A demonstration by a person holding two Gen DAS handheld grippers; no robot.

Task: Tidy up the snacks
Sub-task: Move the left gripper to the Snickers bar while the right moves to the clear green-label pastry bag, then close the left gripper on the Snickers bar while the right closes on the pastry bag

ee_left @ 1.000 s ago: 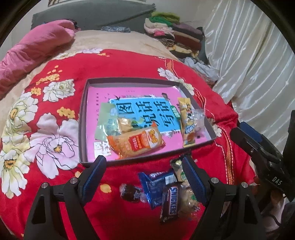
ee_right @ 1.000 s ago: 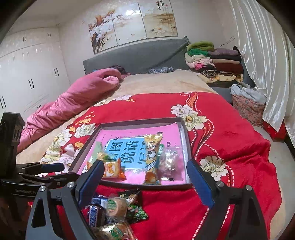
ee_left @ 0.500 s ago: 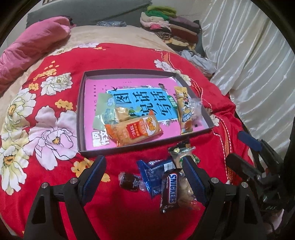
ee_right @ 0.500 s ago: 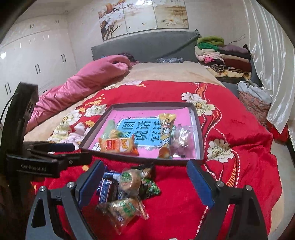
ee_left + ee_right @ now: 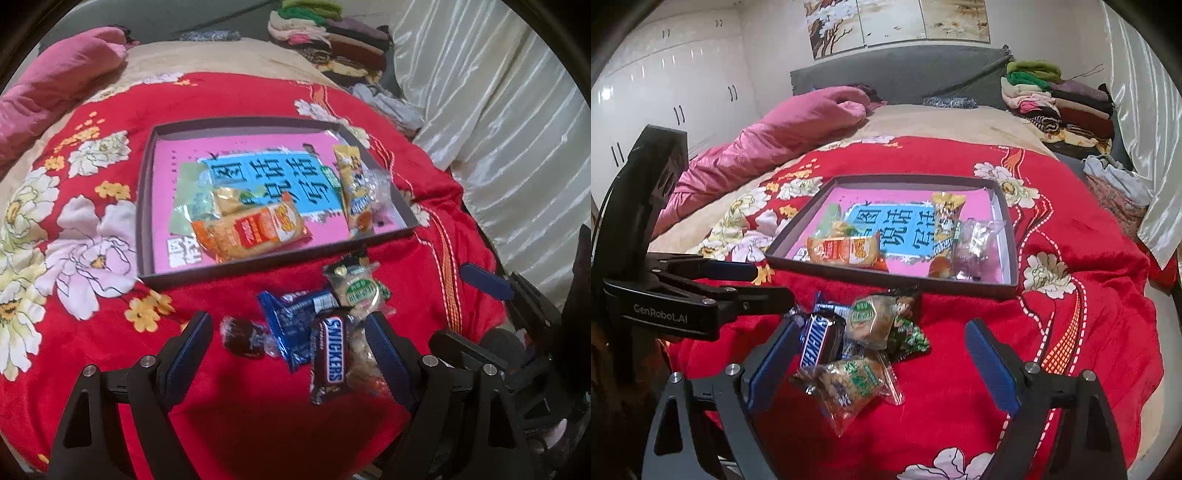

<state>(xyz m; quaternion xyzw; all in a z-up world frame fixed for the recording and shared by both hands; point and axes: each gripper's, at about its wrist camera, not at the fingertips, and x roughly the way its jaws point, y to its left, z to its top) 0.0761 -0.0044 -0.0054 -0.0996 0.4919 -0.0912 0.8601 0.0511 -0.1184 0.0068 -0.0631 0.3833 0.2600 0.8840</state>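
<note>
A shallow dark box (image 5: 146,206) (image 5: 1012,236) with a pink and blue sheet inside lies on the red flowered blanket. It holds an orange packet (image 5: 255,230) (image 5: 844,251), a yellow bar (image 5: 354,192) (image 5: 945,218) and a clear wrapped sweet (image 5: 975,243). In front of the box lies a loose pile: a Snickers bar (image 5: 330,356) (image 5: 818,339), a blue wrapper (image 5: 295,321), a dark sweet (image 5: 242,338), a green-labelled cake (image 5: 360,290) (image 5: 870,321) and a clear packet (image 5: 849,380). My left gripper (image 5: 286,354) hangs open over the pile. My right gripper (image 5: 882,363) is open above the clear packet.
A pink quilt (image 5: 768,136) lies at the back left of the bed. Folded clothes (image 5: 1056,99) are stacked at the back right beside a pale curtain (image 5: 498,122). White wardrobes (image 5: 672,88) line the left wall. The bed's edge drops off at the right.
The right gripper has come down and forward over the loose pile, which now sits between its fingers. The left gripper tilted a little lower and the snacks sit higher in its view.
</note>
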